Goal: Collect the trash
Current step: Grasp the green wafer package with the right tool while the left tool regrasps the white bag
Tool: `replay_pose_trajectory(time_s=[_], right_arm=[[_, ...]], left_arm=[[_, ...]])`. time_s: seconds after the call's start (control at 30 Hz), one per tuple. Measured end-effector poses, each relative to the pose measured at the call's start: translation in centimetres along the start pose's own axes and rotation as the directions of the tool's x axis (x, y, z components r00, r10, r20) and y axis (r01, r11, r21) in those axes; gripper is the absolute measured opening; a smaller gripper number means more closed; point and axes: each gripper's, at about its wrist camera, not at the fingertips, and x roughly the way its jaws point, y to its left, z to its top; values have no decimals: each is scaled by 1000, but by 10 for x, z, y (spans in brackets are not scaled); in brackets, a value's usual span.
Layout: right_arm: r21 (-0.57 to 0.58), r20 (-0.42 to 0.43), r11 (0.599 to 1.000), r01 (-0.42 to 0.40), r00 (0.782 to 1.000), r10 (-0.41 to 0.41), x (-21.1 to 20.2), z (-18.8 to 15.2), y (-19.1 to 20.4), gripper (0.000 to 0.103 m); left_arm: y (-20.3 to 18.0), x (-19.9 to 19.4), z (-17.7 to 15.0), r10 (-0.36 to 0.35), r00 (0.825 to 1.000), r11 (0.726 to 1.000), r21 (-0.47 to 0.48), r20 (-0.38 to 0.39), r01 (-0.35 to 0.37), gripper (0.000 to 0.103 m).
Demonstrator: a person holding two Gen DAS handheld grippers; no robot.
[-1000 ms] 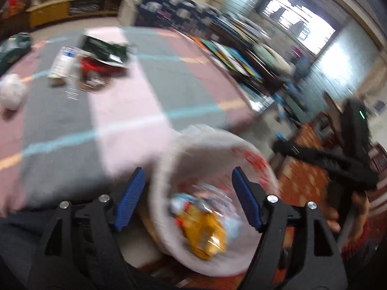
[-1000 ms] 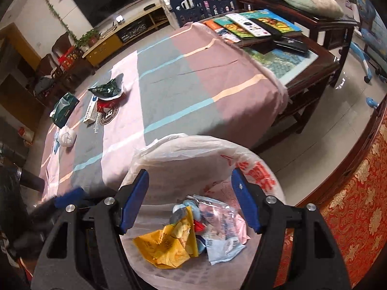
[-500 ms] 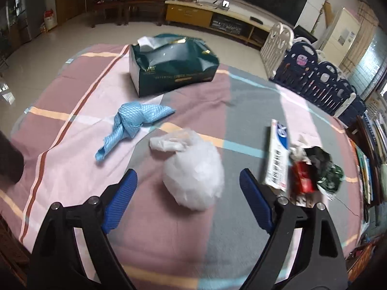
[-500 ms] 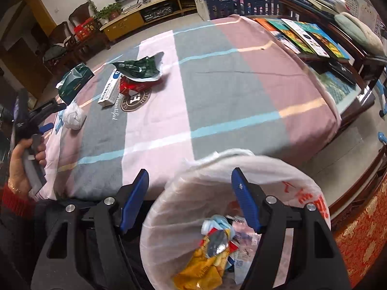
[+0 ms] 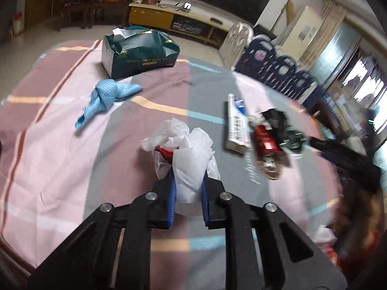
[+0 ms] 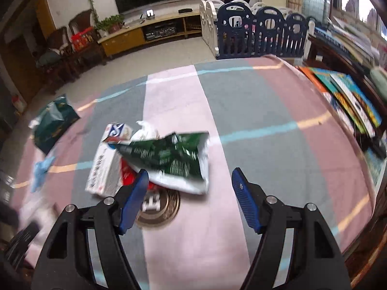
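Where striped tablecloth point(image 5: 60, 149) turns grey, left gripper point(image 5: 188, 199) pinched tight on near end of white plastic bag point(image 5: 186, 154); bag's long axis runs away from camera, crumpled mouth pointing far, red scrap inside. Right of bag: white carton point(image 5: 235, 125), long axis also pointing away, print too blurred to read; red packet point(image 5: 264, 140); green wrapper point(image 6: 169, 153). Right gripper point(image 6: 189, 199) hangs wide apart, empty, near wrapper's near edge. Round emblem point(image 6: 158, 207) below, lettering unreadable.
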Motion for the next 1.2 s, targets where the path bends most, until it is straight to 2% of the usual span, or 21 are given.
replay_pose_trajectory(time_s=[0.07, 0.1, 0.17, 0.23, 0.33, 0.4, 0.5, 0.6, 0.7, 0.73, 0.8, 0.9, 0.93, 1.03, 1.2], right_arm=[[-20, -22, 999, 32, 999, -33, 20, 5, 8, 69], [-24, -40, 999, 33, 999, -34, 27, 5, 10, 65], [-24, -83, 1000, 20, 996, -22, 34, 1, 11, 20], [-6, -104, 999, -37, 994, 36, 29, -9, 10, 8], [-24, -102, 996, -82, 992, 79, 6, -29, 12, 6], [-11, -122, 989, -145, 982, 143, -9, -45, 14, 6], [7, -177, 973, -233, 957, 230, -24, -73, 21, 6], [-9, -242, 963, -270, 935, 260, -34, -102, 34, 8], [-35, -308, 959, -283, 916, 259, -43, -122, 43, 35], [-35, -306, 958, -286, 915, 262, -50, -125, 44, 46], [-50, -277, 961, -273, 928, 249, -66, -131, 43, 51], [-72, -171, 977, -200, 968, 186, -90, -126, 35, 51], [-67, -127, 983, -173, 978, 163, -96, -120, 32, 53], [-29, -68, 995, -94, 993, 92, -95, -99, 22, 62], [44, -100, 999, 22, 995, -18, -42, -71, 17, 62]], left_arm=[[2, -13, -4, -32, 999, 999, 8, 15, 32, 19], [3, -17, -7, -36, 999, 999, 14, 18, 36, 20], [9, -20, -10, -50, 999, 999, -8, 10, 50, 20], [19, -15, -11, -79, 997, 996, -53, -12, 78, 20], [28, -8, -15, -117, 992, 986, -125, -48, 111, 21], [30, -8, -16, -122, 991, 984, -141, -51, 114, 22], [30, -11, -18, -126, 991, 982, -149, -44, 118, 22], [31, -12, -23, -127, 991, 980, -161, -51, 117, 26], [34, -12, -28, -115, 991, 979, -176, -62, 102, 34], [36, -13, -29, -113, 992, 979, -180, -61, 101, 36], [37, -14, -29, -108, 992, 978, -184, -58, 96, 40], [38, -13, -30, -105, 992, 978, -186, -64, 91, 45], [38, -12, -30, -101, 992, 978, -188, -69, 87, 51], [39, -11, -31, -96, 993, 976, -203, -71, 80, 64], [41, -6, -33, -88, 991, 975, -214, -99, 65, 67]])
